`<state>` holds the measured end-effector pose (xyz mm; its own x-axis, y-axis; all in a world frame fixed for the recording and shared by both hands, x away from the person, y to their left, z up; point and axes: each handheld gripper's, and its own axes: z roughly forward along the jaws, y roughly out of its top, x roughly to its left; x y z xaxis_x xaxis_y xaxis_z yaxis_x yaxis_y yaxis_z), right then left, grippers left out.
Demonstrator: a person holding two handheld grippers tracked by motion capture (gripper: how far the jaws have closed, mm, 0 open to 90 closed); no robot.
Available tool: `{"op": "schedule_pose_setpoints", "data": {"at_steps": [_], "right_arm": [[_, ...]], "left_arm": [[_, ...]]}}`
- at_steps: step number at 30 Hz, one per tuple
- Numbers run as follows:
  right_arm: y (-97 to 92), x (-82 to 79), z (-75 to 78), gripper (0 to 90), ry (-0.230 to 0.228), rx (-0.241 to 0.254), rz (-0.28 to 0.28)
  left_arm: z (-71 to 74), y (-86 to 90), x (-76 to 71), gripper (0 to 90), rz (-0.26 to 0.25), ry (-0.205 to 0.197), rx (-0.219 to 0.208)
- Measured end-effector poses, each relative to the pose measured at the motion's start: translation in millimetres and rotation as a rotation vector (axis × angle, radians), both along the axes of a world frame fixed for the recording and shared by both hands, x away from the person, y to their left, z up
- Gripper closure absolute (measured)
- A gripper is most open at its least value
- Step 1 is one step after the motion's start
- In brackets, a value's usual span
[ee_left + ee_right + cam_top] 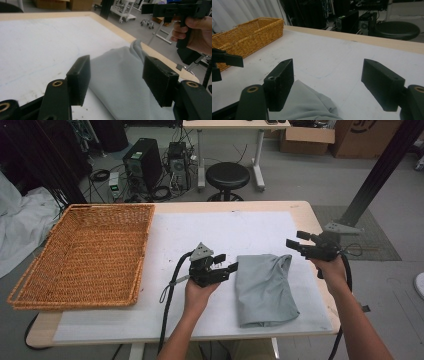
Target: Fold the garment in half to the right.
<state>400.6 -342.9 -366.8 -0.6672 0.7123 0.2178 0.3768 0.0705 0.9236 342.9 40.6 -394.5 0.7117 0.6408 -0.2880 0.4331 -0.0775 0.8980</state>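
the folded grey cloth (pixel 265 289) lies flat on the white mat (pixel 165 245) that covers the table (pixel 305 210), toward the right side, well apart from the wicker basket (pixel 85 255) at the left. its long axis runs from the person's edge away across the table, with a bunched corner at the far right end. the left gripper (pixel 227 268) sits just beside the cloth's left edge, jaws apart and nothing between them; in the left gripper view the cloth (pixel 120 85) lies straight ahead past the jaws, slightly to their right. the right gripper (pixel 295 243) hovers beyond the bunched far corner, jaws also apart and empty, with the cloth (pixel 307 105) below and near its left jaw. whether it hangs over the fabric or just past it is hard to tell. the left gripper looks the nearer to a long edge, the right to the far corner.
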Motion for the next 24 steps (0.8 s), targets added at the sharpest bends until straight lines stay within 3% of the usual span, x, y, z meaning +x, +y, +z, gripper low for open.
{"op": "schedule_pose_setpoints", "data": {"at_steps": [5,12,21,24], "right_arm": [[-8.5,-11.8,6.5,17.7,-0.014,0.011,-0.061],[-13.9,-15.6,4.4,17.7,-0.005,0.008,-0.071],[-13.4,-16.4,5.7,17.7,-0.012,0.008,-0.065],[-16.4,-17.2,7.0,16.5,-0.015,0.016,-0.078]], "left_arm": [[-1.9,4.6,5.0,37.0,0.007,0.026,0.000],[-2.2,2.7,4.1,33.5,0.009,0.003,0.033],[-0.5,8.6,12.6,30.8,0.030,0.011,-0.054],[1.1,12.4,12.0,22.6,0.065,0.019,-0.040]]}}
